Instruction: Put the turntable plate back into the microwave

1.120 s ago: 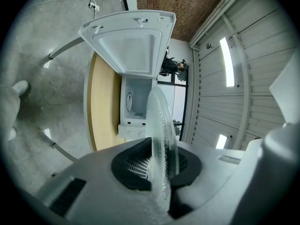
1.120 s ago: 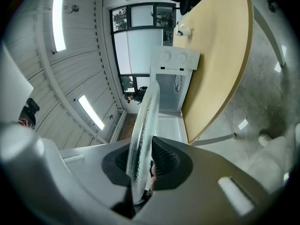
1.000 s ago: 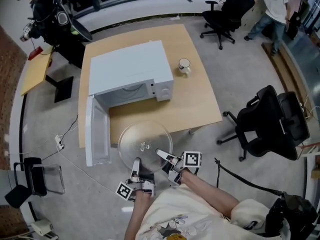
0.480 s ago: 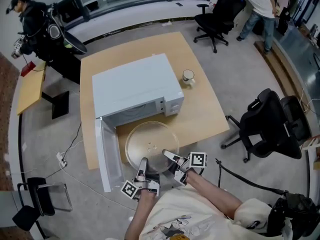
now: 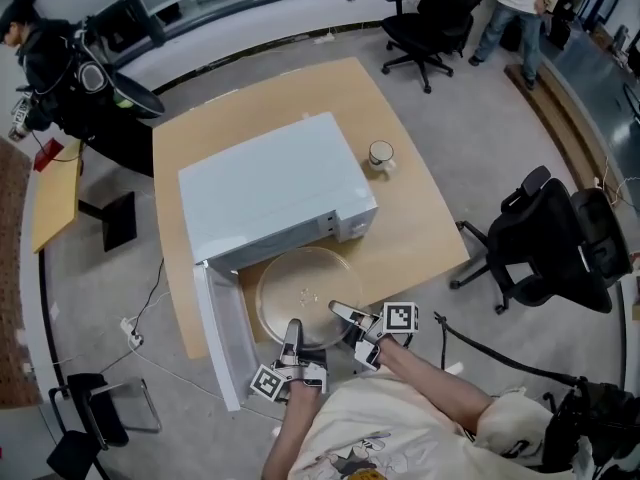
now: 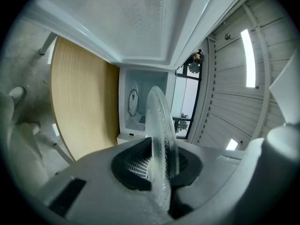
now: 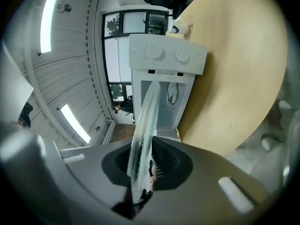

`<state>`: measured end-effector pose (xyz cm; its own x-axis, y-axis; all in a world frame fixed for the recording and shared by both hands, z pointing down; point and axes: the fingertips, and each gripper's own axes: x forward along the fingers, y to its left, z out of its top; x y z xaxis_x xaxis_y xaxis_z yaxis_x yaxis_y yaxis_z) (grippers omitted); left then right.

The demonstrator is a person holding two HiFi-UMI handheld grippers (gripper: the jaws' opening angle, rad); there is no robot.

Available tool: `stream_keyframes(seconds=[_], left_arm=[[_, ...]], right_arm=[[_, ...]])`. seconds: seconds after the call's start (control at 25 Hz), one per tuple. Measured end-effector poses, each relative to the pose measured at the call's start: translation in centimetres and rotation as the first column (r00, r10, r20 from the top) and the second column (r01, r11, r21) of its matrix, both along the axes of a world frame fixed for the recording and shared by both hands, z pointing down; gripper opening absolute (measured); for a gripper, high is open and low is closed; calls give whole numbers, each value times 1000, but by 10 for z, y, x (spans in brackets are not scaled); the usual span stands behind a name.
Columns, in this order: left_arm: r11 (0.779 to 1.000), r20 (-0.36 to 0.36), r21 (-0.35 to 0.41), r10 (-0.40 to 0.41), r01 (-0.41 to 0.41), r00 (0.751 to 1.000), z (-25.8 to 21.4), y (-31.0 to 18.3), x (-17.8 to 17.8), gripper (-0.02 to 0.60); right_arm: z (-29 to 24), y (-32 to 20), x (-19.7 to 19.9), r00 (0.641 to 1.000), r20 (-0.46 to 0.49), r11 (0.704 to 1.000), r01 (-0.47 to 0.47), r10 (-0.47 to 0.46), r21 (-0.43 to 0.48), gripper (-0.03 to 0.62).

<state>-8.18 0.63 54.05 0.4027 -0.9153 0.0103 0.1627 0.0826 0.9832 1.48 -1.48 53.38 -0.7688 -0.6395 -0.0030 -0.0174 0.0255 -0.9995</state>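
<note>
Left gripper [image 5: 292, 330] and right gripper [image 5: 337, 311] are each clamped nearly closed on the near rim of the glass turntable plate [image 5: 305, 290], which hangs level over the worktop [image 5: 420, 223] at the mouth of the open microwave [image 5: 270, 193]. I judge these thin edge grips could slip on smooth glass. If the far edge sags, it could strike the cavity's sill and crack.

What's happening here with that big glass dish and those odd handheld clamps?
A person is holding a two-jaw gripper in each hand, and both the left gripper and the right gripper are clamped on the near rim of a glass turntable plate. The plate is held roughly level at the mouth of a white microwave on a wooden table. The microwave's door hangs open. The plate is not yet seated inside.
</note>
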Motion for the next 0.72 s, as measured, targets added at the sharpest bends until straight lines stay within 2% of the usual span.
stream_keyframes(seconds=[0.16, 0.28, 0.4, 0.56, 0.72], left_arm=[[999, -12, -18, -39, 39, 999, 5, -11, -2, 31], [997, -15, -23, -71, 70, 997, 11, -20, -7, 31], [996, -9, -18, -92, 92, 996, 13, -28, -12, 31], [993, -28, 1, -118, 118, 993, 13, -48, -12, 31], [986, -36, -23, -169, 168, 985, 19, -55, -21, 31]], right_arm=[[11, -13, -1, 999, -11, 998, 36, -36, -54, 49], [12, -26, -6, 998, -12, 997, 67, -68, -36, 52], [18, -33, -12, 996, -5, 993, 89, -90, -73, 54], [12, -54, -14, 994, 49, 994, 104, -102, -39, 65], [10, -58, -20, 990, 54, 991, 132, -130, -22, 120]])
